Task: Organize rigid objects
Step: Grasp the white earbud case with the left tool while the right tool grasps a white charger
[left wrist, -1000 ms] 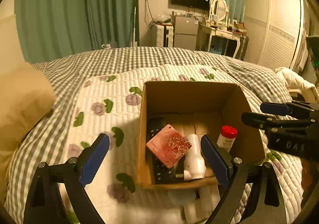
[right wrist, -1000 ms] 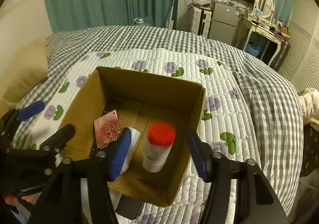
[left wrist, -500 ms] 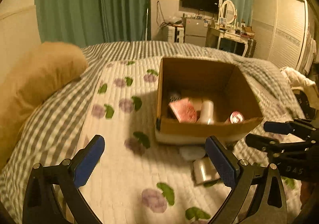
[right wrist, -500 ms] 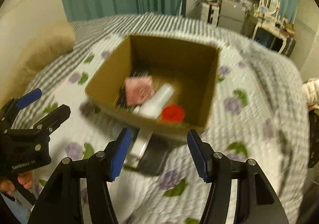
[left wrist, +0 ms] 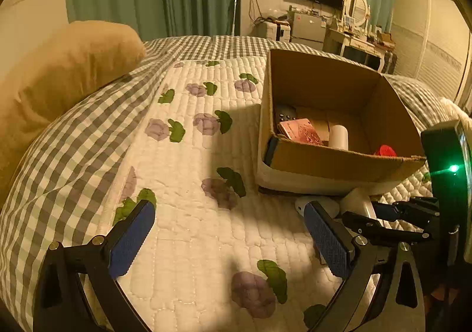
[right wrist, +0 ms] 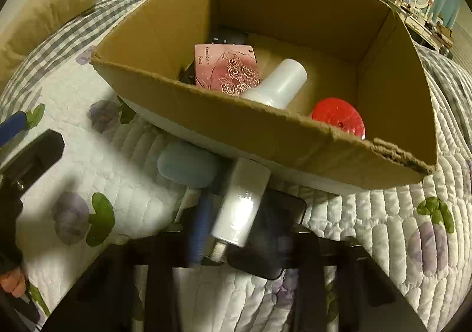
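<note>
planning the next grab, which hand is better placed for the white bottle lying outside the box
Right. The right gripper is low, its fingers flanking the white bottle before the cardboard box. The left gripper is open over bare quilt.

Matt corrugated cardboard box (right wrist: 253, 131) with a ragged rim, glossy white plastic bottle (right wrist: 242, 202), soft quilted cloth bedspread (left wrist: 188, 231).

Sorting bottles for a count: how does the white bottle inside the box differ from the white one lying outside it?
The white bottle in the box leans against the pink case inside the cardboard box; the white bottle outside lies on the quilt, between the right hand-held gripper's fingers. Both are white cylinders.
</note>
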Available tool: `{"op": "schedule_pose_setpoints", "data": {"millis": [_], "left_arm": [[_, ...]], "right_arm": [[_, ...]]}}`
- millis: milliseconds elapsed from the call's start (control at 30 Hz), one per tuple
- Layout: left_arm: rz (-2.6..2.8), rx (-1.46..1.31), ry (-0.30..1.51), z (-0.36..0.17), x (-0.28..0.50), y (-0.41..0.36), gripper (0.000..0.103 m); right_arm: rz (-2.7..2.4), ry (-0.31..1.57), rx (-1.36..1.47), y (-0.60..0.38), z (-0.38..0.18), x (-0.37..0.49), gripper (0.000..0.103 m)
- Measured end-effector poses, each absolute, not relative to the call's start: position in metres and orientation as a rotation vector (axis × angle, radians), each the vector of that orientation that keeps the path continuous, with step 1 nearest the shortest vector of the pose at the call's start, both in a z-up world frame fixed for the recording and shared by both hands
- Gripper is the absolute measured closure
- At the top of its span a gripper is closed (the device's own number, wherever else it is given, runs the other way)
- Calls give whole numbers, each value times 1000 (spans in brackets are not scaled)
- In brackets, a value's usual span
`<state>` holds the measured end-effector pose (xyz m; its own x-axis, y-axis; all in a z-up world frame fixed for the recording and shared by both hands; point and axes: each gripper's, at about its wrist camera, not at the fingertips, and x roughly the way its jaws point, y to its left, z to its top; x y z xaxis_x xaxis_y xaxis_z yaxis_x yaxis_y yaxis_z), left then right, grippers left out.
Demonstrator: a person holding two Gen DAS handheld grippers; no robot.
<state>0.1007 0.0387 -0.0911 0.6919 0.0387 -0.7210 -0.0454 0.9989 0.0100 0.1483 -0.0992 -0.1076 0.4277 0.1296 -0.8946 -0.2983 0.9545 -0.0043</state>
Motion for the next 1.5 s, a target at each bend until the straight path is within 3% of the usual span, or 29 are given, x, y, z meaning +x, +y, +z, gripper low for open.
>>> {"op": "schedule_pose_setpoints", "data": {"millis": [533,733,800,867,1133,1500], "left_arm": [[-63,52,953,-135,134,-35,2],[-84,50,1009,-153,153,-47,19],[-98,25,1022,-159,159,-50,31],[-100,17,1035,-162,163,-52,51],[-125,67,958,-142,133,-55,51],[-137,39,815,-63,89,-39,51]], "right_arm": [[129,1001,-55,-177,-64,118,80],[138,1024,-36,-177,-78,125,81],[142,1028,-24,-179,-79,125,81],[141,1030,-20,-180,-80,125,81],[147,1018,-12,-181,-78,122,81],[228,919,-7,-172,-30,100,81]]}}
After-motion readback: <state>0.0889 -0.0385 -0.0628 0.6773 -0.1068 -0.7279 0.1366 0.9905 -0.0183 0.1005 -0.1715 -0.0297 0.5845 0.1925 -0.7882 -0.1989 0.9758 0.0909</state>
